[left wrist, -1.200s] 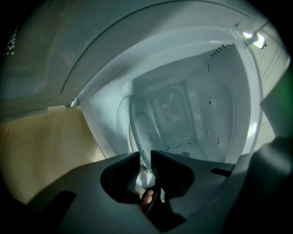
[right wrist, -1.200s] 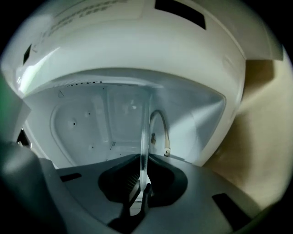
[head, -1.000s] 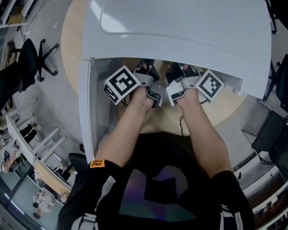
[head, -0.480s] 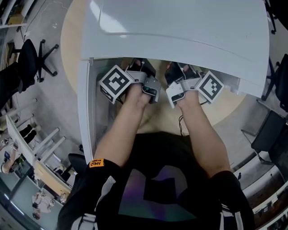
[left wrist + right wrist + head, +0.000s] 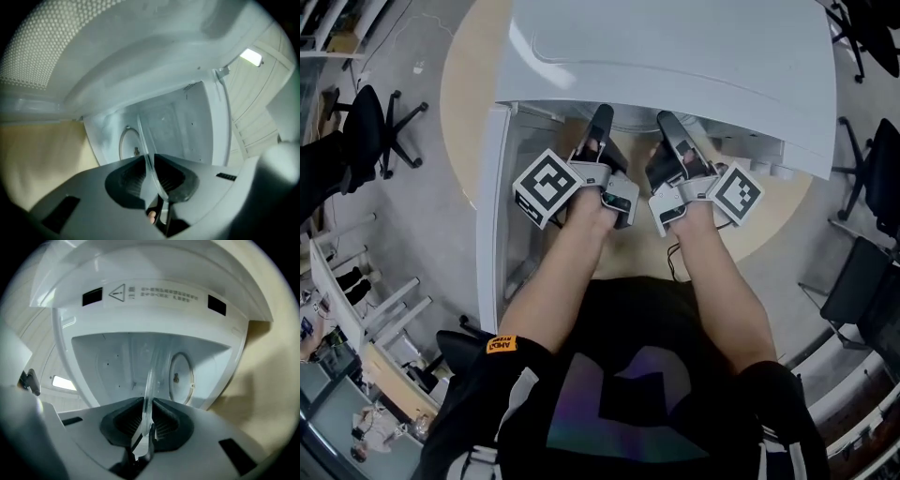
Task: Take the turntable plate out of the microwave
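Observation:
The clear glass turntable plate point(image 5: 143, 136) stands edge-on between both grippers, its far part still inside the white microwave point(image 5: 675, 56). My left gripper point(image 5: 149, 161) is shut on the plate's rim, and my right gripper point(image 5: 147, 404) is shut on the rim of the same plate point(image 5: 152, 371). In the head view the left gripper point(image 5: 602, 122) and right gripper point(image 5: 667, 127) point side by side into the microwave's mouth; the glass itself hardly shows there. The roller ring point(image 5: 180, 378) lies bare on the cavity floor beneath the plate.
The microwave door point(image 5: 492, 216) hangs open at the left of my arms. The microwave sits on a round wooden table point(image 5: 464, 112). Office chairs point(image 5: 370, 122) stand on the floor at the left, and another chair point(image 5: 862, 281) is at the right.
Both grippers have lifted slightly with the plate and drawn back, so their black fingers now show in front of the microwave's top edge instead of hidden under it.

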`<state>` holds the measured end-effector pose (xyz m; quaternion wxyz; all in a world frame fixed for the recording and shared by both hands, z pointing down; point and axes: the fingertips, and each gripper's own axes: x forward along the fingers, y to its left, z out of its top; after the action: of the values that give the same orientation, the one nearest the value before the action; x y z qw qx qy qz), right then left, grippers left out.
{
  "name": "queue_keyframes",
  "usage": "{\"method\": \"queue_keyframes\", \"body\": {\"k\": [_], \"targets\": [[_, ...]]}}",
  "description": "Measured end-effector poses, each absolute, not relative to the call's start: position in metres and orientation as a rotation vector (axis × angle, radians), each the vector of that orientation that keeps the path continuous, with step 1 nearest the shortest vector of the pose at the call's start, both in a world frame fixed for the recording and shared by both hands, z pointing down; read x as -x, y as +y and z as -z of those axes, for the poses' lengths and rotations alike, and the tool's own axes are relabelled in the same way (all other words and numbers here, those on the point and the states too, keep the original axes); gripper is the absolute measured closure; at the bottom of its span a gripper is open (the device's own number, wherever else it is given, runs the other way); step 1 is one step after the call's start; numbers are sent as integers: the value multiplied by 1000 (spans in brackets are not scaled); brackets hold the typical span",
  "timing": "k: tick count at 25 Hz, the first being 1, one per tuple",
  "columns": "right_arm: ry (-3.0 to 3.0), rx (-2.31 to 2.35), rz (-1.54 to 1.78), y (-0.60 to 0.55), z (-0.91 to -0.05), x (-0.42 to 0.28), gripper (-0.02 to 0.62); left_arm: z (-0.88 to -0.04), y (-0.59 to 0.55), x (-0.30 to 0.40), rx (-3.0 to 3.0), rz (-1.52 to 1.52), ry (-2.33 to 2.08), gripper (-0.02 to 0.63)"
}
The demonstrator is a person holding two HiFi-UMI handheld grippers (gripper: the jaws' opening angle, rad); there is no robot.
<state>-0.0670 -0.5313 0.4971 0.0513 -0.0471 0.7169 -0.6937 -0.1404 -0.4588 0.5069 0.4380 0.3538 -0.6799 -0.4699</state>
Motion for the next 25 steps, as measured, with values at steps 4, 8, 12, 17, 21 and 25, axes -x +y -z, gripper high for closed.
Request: {"method": "queue_keyframes", "body": {"k": [4,8,12,17,21,25], "targets": [[2191,133,2076,-500,-471,38,538,-482,-429,111,-906,1178,-1679,505],[2213,122,2037,-477,-449,15,535,-459,-407,89,-939,1185,-1666,505],[2220,110,2012,-475,-453,12,534,-464,-406,86,-961,1184,-1658,505],[2228,103,1983,-443,-441,-22,534,-452,-376,53,-999,1186,-1648,505],[2239,78,1999,-436,-442,-23,532,-453,-367,51,-987,1196,-1658,505],[2256,49,2000,-401,-423,-58,532,-433,-331,15,-992,1199,-1672,505]]}}
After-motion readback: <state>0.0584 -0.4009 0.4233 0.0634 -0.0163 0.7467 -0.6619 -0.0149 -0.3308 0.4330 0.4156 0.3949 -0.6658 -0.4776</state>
